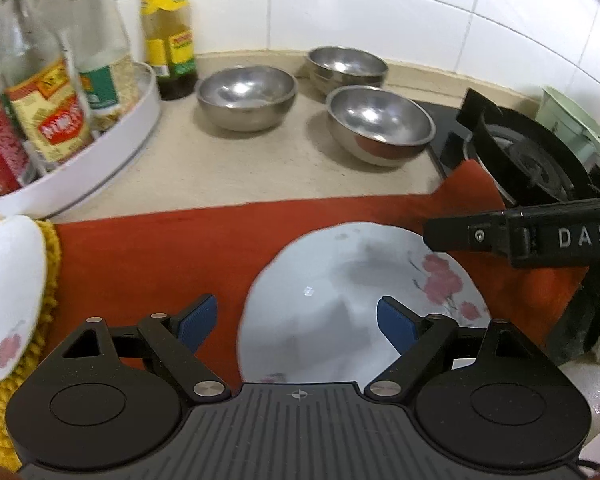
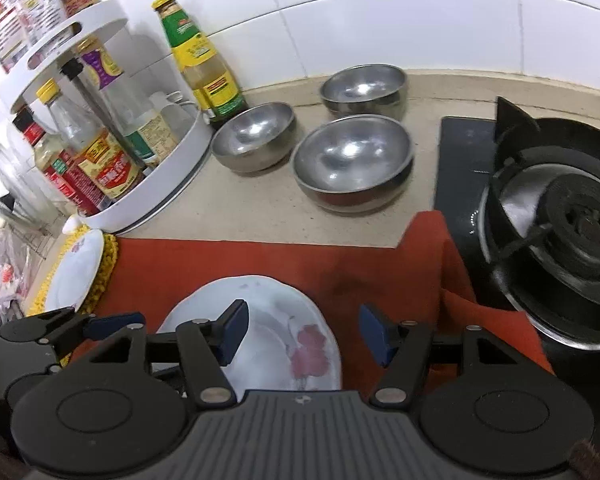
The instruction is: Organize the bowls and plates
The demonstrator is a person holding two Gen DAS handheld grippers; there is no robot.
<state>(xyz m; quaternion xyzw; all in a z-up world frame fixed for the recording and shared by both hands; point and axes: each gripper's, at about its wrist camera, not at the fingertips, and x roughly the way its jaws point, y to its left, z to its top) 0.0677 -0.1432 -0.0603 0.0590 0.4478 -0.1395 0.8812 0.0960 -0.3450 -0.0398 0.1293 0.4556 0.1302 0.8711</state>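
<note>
Nearest the left wrist camera, the left tool hangs with its blue-padded fingers wide apart and nothing pressed between them. Below it lies a white round plate with pink flowers on a red cloth; one pad is over the plate's middle, the other over the cloth just beside its rim. At the right edge the black side of the right tool reaches in above the plate's far rim. A second white flowered plate rests on a yellow knitted mat at the left. Farther back on the beige stone bench stand three round steel bowls, near one another; the rearmost looks stacked on another, though I cannot tell for sure. A white round bottle rack sits at the left and a black gas burner at the right.

From the right wrist camera, the right tool stands about half open, empty: its left pad is over the flowered plate, its right pad over the red cloth. The left tool's fingers show at the left, beside the plate's rim. The second plate lies on the yellow mat beside the white rack. The steel bowls stand beyond the cloth, the gas burner to the right.
</note>
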